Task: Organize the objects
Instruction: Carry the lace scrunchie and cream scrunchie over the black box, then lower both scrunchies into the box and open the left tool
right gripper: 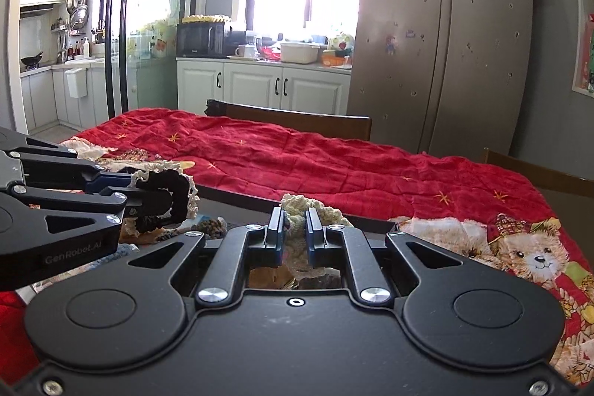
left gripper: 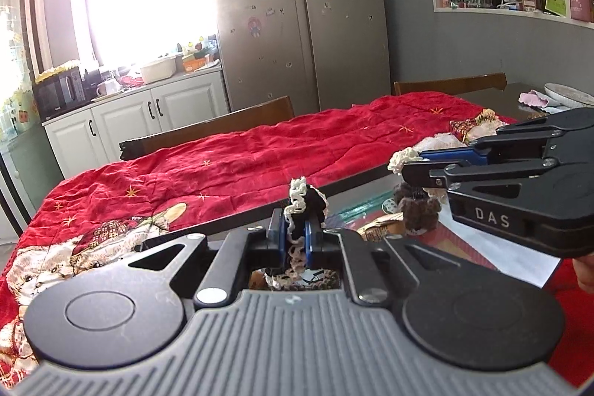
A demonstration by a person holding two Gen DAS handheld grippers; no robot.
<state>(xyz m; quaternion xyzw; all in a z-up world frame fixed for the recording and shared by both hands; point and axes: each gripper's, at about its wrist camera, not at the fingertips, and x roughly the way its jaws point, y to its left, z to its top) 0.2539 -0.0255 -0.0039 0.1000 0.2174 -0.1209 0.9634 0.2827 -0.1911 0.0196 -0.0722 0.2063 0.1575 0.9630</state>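
My left gripper (left gripper: 296, 225) is shut on a crocheted piece (left gripper: 301, 199) of black yarn with cream trim, which sticks up between its blue pads. From the right wrist view the left gripper (right gripper: 163, 197) comes in at the left with that black and cream piece (right gripper: 182, 190) in its tips. My right gripper (right gripper: 295, 227) is shut on a cream crocheted edge (right gripper: 297, 206). In the left wrist view the right gripper (left gripper: 406, 166) holds that cream edge (left gripper: 401, 158), and brown crochet (left gripper: 419, 210) hangs below it. Whether both hold one piece I cannot tell.
A red quilt (left gripper: 241, 154) with bear pictures (right gripper: 534, 255) covers most of the dark table (left gripper: 356, 188). Papers (left gripper: 512, 258) lie under the grippers. Wooden chairs (left gripper: 208, 132) stand along the far side, a plate (left gripper: 568, 95) at the far right, a fridge (right gripper: 445, 43) behind.
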